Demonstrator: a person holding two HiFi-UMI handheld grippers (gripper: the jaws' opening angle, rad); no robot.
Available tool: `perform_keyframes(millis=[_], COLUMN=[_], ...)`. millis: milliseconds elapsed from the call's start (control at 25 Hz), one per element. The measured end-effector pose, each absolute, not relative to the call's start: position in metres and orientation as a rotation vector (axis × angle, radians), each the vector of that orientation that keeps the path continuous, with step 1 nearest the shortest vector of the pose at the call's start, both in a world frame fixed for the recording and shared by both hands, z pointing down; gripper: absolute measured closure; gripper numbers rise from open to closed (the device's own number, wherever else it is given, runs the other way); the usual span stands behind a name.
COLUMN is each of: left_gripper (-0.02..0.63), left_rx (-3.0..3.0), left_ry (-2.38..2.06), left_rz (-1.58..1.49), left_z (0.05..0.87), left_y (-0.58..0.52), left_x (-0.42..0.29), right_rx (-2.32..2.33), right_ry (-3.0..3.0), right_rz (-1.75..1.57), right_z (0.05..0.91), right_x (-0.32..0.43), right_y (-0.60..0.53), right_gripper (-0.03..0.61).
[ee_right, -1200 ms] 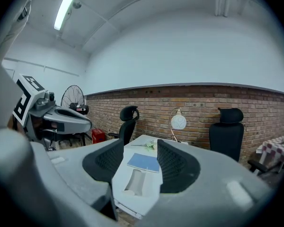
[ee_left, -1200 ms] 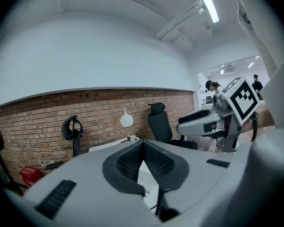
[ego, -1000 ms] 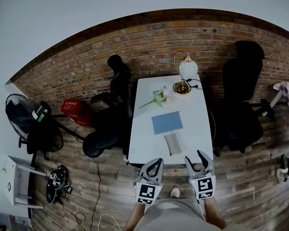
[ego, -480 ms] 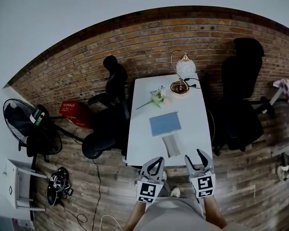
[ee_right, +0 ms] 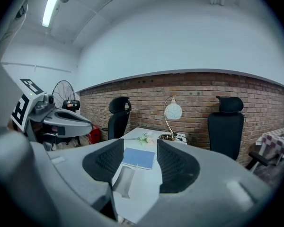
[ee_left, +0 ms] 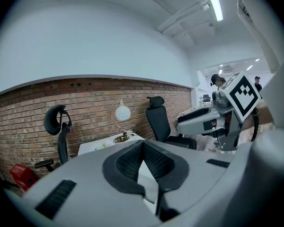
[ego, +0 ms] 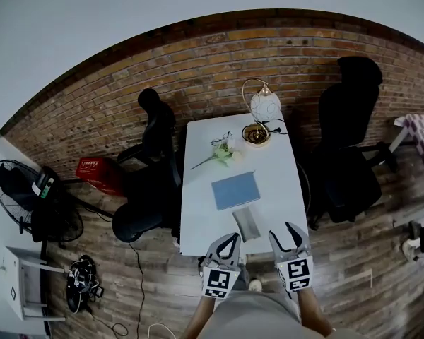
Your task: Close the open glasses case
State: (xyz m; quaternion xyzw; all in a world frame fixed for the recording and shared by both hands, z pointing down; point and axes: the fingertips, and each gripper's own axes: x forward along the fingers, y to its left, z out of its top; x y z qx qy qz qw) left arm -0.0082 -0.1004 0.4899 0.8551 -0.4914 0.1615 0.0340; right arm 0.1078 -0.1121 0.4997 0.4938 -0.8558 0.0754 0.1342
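A white surface [ego: 283, 189] is standing against a brick wall, and a blue notebook [ego: 235, 190] is lying at its middle. The open glasses case [ego: 246, 223], pale grey, is lying just on the person's side of the notebook, close to it. Further from the notebook on that same side, off the edge of the surface, the person is holding both claws in the air, touching nothing. The left claw [ego: 225, 241] is clenched, its pads [ee_left: 132, 162] meeting at the tips with nothing between them. The right claw [ego: 284, 234] is released, jaws standing apart, framing the notebook and case beyond. On the notebook's far side, a globe lamp [ego: 263, 111] and a flower [ego: 219, 150] are resting.
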Motion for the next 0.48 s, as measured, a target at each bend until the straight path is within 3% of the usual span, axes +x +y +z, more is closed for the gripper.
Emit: perform_keyframes(millis=[480], left_gripper=[0.611], left_rx=[2.597], left_ry=[-1.395], left_rz=[0.621], left_z=[0.544], left_y=[-0.151], left_x=[-0.022], right_rx=[1.433], right_ry=[-2.389], right_rz=[0.346], right_z=[0.536], right_x=[0.093], right_y=[-0.16], right_gripper=[0.36])
